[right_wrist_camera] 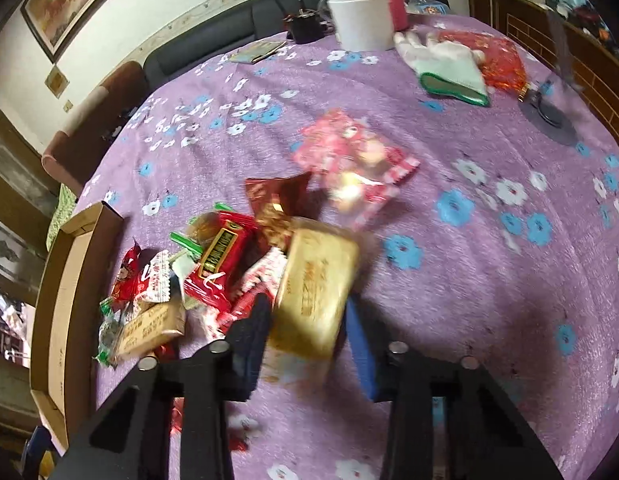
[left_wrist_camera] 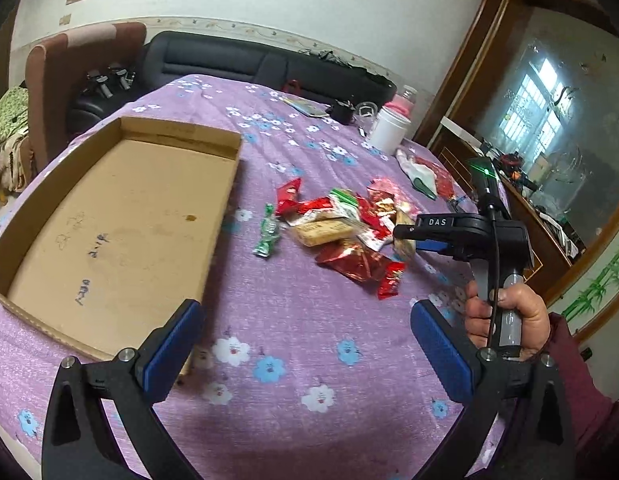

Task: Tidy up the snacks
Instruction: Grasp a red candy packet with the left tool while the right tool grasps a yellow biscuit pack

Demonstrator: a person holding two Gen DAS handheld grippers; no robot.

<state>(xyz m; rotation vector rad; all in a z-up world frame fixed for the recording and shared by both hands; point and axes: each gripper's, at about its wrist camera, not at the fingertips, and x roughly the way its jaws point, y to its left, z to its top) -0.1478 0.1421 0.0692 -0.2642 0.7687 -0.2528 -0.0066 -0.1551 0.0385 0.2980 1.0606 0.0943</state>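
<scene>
Right gripper (right_wrist_camera: 305, 320) is clamping a gold-wrapped snack packet (right_wrist_camera: 315, 292), its blue pads pressing on the packet's two long sides near the lower end. The packet is blurring in the right wrist view, so the wrapper print is not readable. Its long axis is running along the gripper fingers, the far end pointing away from the camera toward the middle of the table (left_wrist_camera: 309, 320) and tilting slightly right.

Left gripper (left_wrist_camera: 305, 356) is standing wide open with nothing between its pads, hovering over the tablecloth at the near edge, just beside the near right corner of the cardboard box (left_wrist_camera: 121, 216).

The packet is sitting at the right end of the snack pile (left_wrist_camera: 341, 232), which is lying near the table's middle, right of the box's long right wall.

Risks, as judged:
- The grip is taking only the near end; most of the packet is overhanging, so it may be swinging or slipping out during the carry.
- The glossy wrapper is likely slick against the pads.
- Neighbouring red packets are touching it; lifting could be dragging them along.
- Hard squeezing could be crushing the contents.
</scene>
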